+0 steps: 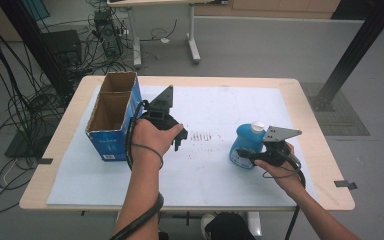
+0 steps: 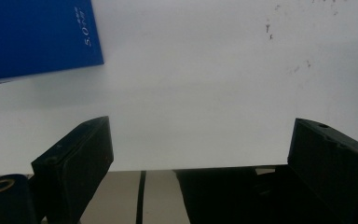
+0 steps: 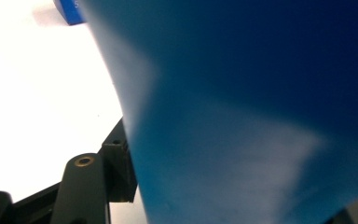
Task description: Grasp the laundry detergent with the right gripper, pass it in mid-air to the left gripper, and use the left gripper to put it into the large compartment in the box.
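A blue plastic bottle (image 1: 244,142) with a white cap stands on the right part of the white sheet (image 1: 220,100). My right gripper (image 1: 245,156) reaches it from the near side and is shut on its lower body. In the right gripper view the bottle (image 3: 261,116) sits between the jaws, and one of the black fingers (image 3: 119,161) presses on its side. My left gripper (image 1: 179,140) hovers over the sheet just right of the blue cardboard box (image 1: 111,120). Its jaws stand wide open with nothing between them (image 2: 200,140).
The open-topped blue box has two compartments and stands at the table's left; its corner (image 2: 37,37) appears in the left gripper view. Faint brown marks (image 1: 202,136) stain the sheet between the hands. The wooden table edge (image 1: 325,165) runs close by the right hand.
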Demonstrator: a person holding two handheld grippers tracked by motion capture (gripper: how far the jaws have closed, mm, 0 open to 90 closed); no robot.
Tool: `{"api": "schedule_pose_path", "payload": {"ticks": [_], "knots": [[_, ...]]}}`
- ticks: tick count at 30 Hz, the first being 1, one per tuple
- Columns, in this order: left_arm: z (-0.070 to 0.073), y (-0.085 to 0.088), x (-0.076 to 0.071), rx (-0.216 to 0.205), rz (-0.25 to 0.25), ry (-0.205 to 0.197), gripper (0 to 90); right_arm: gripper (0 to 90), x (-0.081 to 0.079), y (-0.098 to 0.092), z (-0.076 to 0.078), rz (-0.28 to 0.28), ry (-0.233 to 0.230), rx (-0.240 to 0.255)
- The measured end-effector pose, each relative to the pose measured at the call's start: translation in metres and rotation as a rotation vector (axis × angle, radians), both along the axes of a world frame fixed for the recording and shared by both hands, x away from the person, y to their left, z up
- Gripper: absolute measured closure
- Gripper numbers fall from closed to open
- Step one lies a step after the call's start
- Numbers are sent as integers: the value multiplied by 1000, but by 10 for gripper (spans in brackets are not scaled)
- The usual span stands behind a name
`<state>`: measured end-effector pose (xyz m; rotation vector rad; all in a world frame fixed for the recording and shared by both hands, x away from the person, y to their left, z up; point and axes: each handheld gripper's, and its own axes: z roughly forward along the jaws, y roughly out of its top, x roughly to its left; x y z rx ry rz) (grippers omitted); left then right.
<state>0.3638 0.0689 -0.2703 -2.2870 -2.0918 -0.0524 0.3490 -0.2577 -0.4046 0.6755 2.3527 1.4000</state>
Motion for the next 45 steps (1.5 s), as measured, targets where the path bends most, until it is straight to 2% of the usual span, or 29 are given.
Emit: {"api": "schedule_pose_path", "payload": {"ticks": [15,45], "knots": [[2,0,-1,1,0,-6,72,427,1,-3,-1,6,5,19],[8,1,-4,10,4,-12,71,431,1,-3,-1,5,9,15]]}}
